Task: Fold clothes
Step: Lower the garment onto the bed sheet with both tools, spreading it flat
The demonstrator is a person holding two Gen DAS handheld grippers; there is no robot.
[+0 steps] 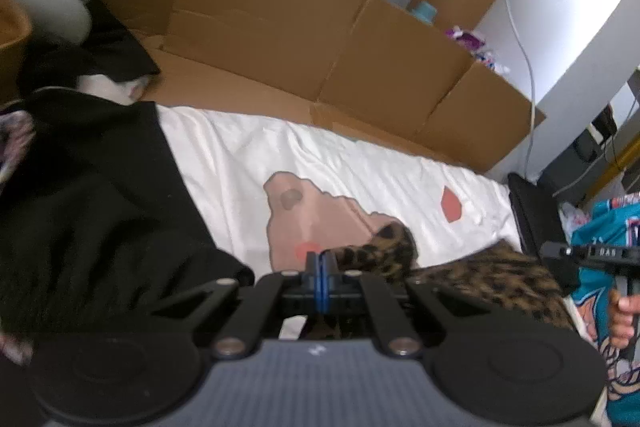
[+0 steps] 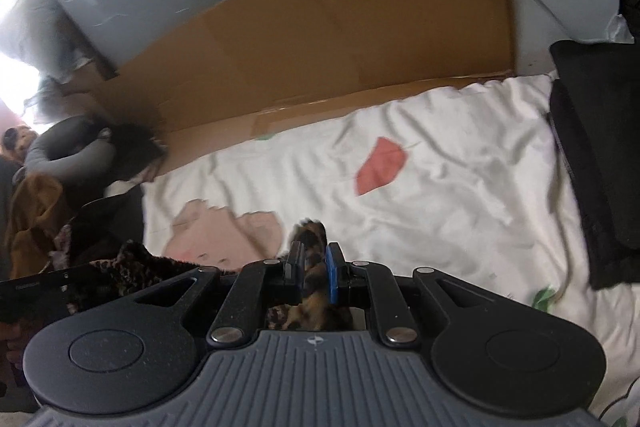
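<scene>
The right gripper [image 2: 312, 259] hides most of the leopard-print fleece garment [image 2: 310, 239] (only a tuft shows); the dark pile [image 2: 120, 147] beyond is blurred.

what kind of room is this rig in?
Most likely a lived-in bedroom. The work surface looks like a bed under a wrinkled white sheet with pink and red printed patches, flattened brown cardboard boxes line the wall behind it, and a pile of black clothes sits on the sheet.
</scene>
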